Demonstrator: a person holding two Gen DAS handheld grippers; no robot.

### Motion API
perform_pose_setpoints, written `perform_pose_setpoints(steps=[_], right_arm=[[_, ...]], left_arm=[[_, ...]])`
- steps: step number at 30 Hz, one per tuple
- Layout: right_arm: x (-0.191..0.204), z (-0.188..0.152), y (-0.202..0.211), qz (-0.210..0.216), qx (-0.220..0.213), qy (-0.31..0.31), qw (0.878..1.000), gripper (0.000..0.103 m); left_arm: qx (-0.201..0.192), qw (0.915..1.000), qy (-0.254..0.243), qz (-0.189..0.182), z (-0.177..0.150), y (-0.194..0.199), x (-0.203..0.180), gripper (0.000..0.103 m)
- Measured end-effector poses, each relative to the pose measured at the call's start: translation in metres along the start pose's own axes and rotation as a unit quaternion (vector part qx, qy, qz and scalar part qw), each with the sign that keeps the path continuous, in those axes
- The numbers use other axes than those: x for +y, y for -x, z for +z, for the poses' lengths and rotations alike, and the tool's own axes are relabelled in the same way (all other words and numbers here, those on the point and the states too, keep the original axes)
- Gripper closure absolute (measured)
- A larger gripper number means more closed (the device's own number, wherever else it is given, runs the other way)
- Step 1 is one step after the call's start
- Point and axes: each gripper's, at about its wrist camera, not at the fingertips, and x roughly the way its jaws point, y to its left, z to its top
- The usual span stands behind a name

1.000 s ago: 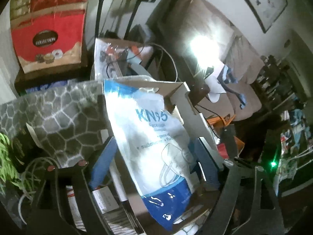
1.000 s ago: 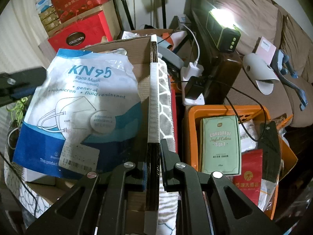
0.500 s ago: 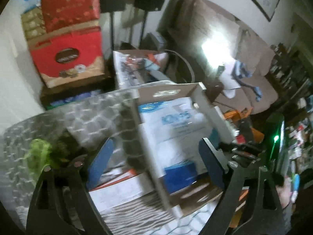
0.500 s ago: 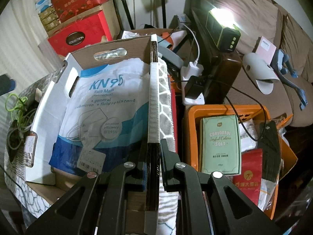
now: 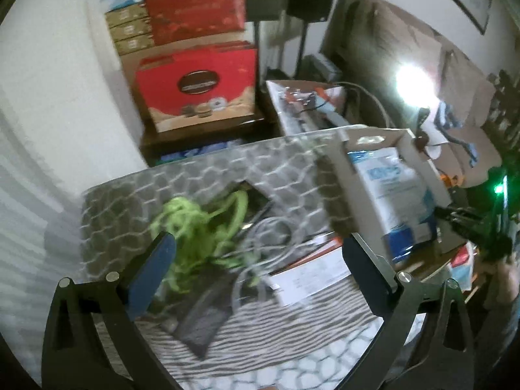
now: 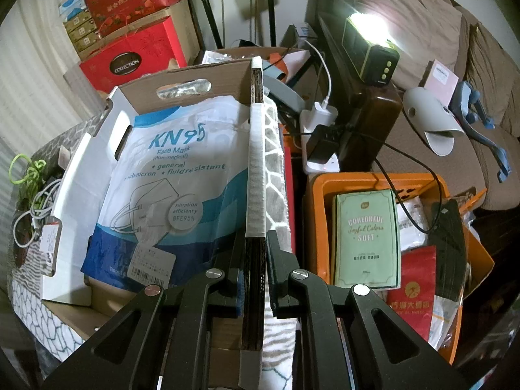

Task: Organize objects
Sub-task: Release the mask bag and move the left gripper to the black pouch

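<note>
Right gripper [image 6: 255, 253] is clamped tight on the side wall of the cardboard box [image 6: 146, 94], pinching the upright corrugated edge between its jaws. Inside that box lies the KN95 face mask pack [image 6: 169, 188], white and blue, flat against the bottom and leaning toward the handle-hole end. Just right of the box, past a strip of pebble-patterned cloth [image 6: 274, 175], sits the orange basket [image 6: 377, 182] with a pale green packet [image 6: 365, 237] and a red pouch [image 6: 412, 279] in it.

Over on the left wrist view, blurred: the left gripper [image 5: 256, 253] stands wide, its jaws having just been opening, and nothing sits between the blue pads [image 5: 152, 269]. It hangs above the patterned tabletop, over a tangle of green cord [image 5: 195, 221] and a coil of grey cable [image 5: 273, 230] beside some white paper [image 5: 308, 276]. The box with the mask pack [image 5: 393, 191] is off to the right of this gripper, well clear of its fingers. A red gift box [image 5: 198, 87] stands stacked at the back against the wall
</note>
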Motion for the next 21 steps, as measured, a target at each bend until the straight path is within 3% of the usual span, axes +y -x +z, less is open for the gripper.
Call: perform_pose_setpoints(steps=[8, 21], right_arm=[[0.001, -0.001, -0.001, -0.002, -0.001, 0.001, 1.0, 0.093], [0.001, -0.001, -0.001, -0.002, 0.0, 0.002, 1.0, 0.093]], left_arm=[[0.021, 0.9996, 0.013, -0.011, -0.044, -0.007, 0.048, 0.001], [0.037, 0.999, -0.022, -0.007, -0.091, -0.042, 0.06, 0.001]])
